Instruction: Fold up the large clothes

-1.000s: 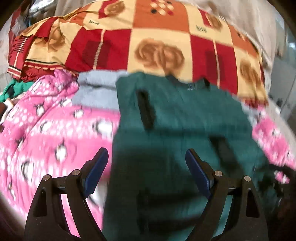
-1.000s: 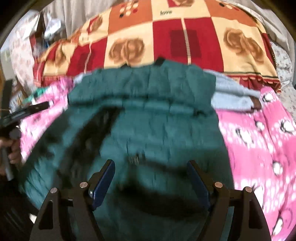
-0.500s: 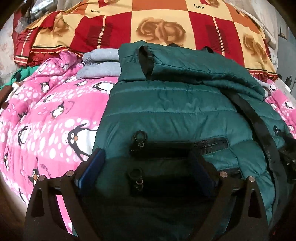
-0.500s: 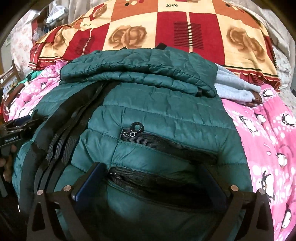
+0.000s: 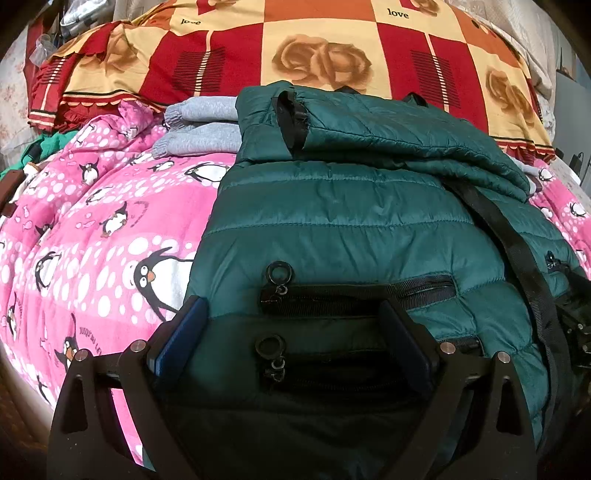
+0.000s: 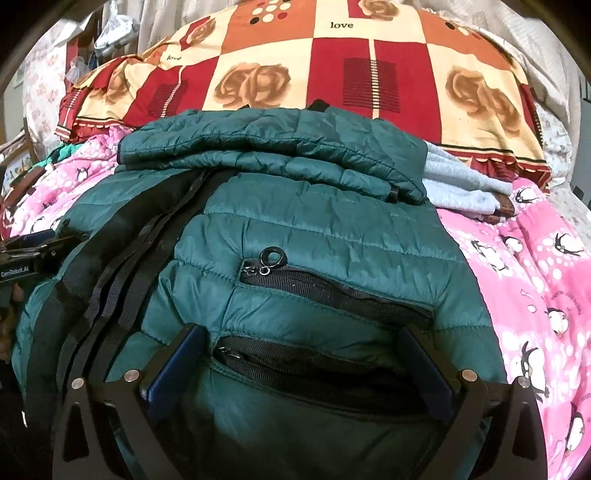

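Observation:
A dark green quilted puffer jacket (image 5: pixel 351 221) lies on the bed with its sleeves folded across the top; it also shows in the right wrist view (image 6: pixel 314 229). It has black zip pockets and a black strap running down it. My left gripper (image 5: pixel 291 321) is open, its fingers spread around the jacket's near hem by a zip pocket. My right gripper (image 6: pixel 299 347) is open too, its fingers spread around the near hem on the other side. The left gripper's body shows at the left edge of the right wrist view (image 6: pixel 22 258).
The jacket rests on a pink penguin blanket (image 5: pixel 92 240). Folded grey garments (image 5: pixel 199 129) lie behind the jacket, also in the right wrist view (image 6: pixel 461 181). A red and cream rose-pattern blanket (image 5: pixel 314 48) covers the far side. Clutter sits at the far left (image 6: pixel 110 33).
Both grippers have dropped close to the jacket's near hem. The jacket, blurred and moving one second ago, now lies still. Both jaws stay open.

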`<action>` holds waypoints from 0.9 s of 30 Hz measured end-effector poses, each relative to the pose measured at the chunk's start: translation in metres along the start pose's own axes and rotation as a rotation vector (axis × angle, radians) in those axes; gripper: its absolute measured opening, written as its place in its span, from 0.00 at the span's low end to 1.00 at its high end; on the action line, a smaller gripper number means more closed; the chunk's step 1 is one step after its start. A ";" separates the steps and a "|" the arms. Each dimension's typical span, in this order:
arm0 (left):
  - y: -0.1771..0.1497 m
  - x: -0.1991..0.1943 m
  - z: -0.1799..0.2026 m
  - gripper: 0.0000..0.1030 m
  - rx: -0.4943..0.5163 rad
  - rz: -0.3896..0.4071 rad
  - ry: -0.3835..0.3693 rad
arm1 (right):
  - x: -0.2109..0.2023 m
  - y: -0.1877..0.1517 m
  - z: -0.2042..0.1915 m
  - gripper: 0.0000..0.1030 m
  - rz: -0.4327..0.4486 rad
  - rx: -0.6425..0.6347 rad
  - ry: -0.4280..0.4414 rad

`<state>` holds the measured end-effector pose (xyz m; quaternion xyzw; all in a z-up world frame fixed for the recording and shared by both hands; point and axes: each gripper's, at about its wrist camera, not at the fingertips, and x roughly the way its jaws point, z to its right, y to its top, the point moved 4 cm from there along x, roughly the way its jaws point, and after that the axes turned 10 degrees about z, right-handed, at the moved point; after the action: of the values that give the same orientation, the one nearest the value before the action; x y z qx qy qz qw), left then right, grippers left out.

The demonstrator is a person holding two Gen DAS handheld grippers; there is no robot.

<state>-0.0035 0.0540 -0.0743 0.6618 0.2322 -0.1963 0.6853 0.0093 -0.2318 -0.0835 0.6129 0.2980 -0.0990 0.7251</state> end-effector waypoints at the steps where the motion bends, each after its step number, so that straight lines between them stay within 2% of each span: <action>1: 0.000 0.000 0.000 0.92 0.000 0.000 0.000 | 0.000 0.000 0.000 1.00 0.002 0.001 -0.001; 27: -0.002 0.000 -0.001 0.99 -0.011 0.025 0.010 | -0.002 -0.001 -0.001 1.00 0.009 -0.001 -0.002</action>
<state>-0.0047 0.0553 -0.0756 0.6616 0.2285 -0.1833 0.6903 0.0067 -0.2317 -0.0831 0.6137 0.2948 -0.0961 0.7261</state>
